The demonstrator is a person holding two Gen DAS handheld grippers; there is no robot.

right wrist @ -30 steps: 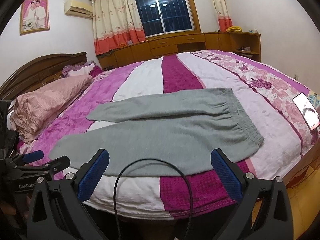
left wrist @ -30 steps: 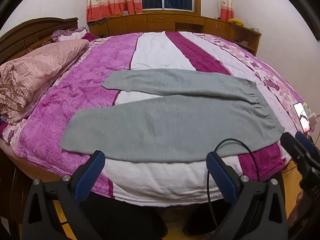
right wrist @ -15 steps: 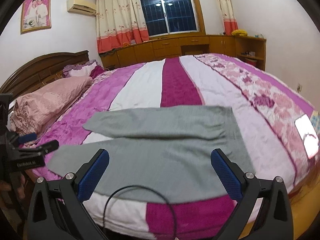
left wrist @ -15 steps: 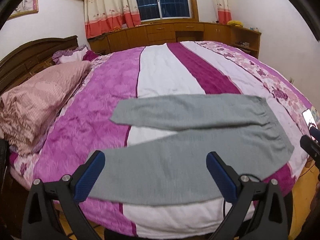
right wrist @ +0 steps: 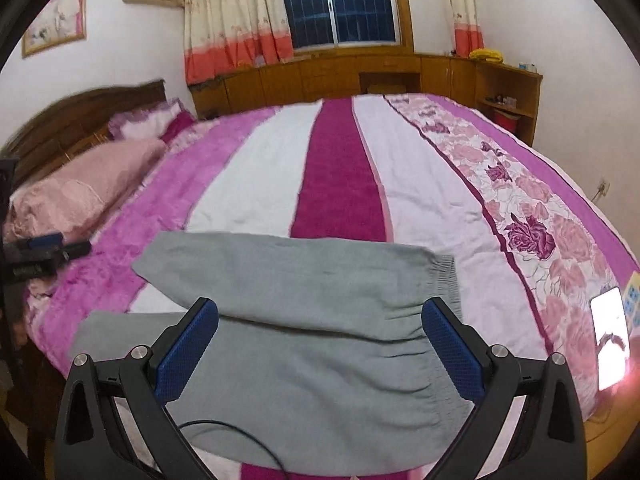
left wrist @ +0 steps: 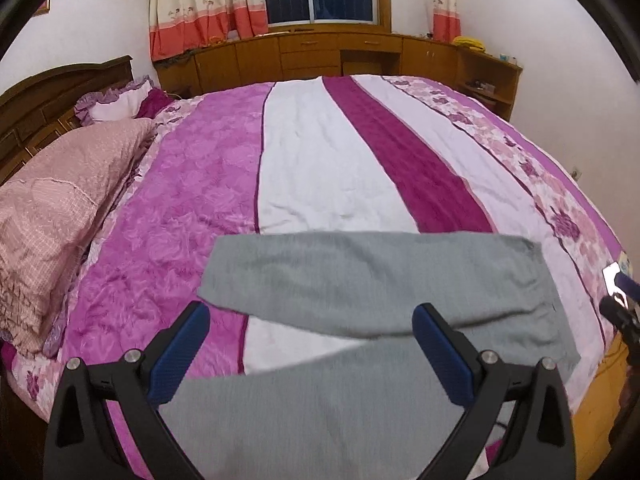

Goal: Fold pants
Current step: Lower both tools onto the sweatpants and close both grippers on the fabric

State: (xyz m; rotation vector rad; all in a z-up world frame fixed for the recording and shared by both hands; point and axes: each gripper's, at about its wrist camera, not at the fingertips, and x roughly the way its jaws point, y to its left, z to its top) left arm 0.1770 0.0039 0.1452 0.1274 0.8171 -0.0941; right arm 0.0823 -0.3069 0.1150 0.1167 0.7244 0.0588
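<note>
Grey pants (left wrist: pixel 360 280) lie flat on the striped bedspread, legs spread apart toward the left, elastic waistband (right wrist: pixel 444 292) at the right. My left gripper (left wrist: pixel 312 356) hovers open over the near leg, with nothing between its blue pads. My right gripper (right wrist: pixel 320 352) is open above the waist end of the pants (right wrist: pixel 304 320), also holding nothing. Each gripper shows at the edge of the other's view: the right gripper (left wrist: pixel 622 312) on the far right, the left gripper (right wrist: pixel 44 252) on the far left.
A pink pillow (left wrist: pixel 48 208) lies at the left by the wooden headboard (left wrist: pixel 60 96). A lit phone (right wrist: pixel 610 336) rests near the bed's right edge. Wooden cabinets (left wrist: pixel 340 52) and curtains line the far wall. A black cable (right wrist: pixel 240 440) loops under the right gripper.
Both grippers have moved forward over the bed, so the pants now lie under the fingers rather than ahead of them. Both stay open.
</note>
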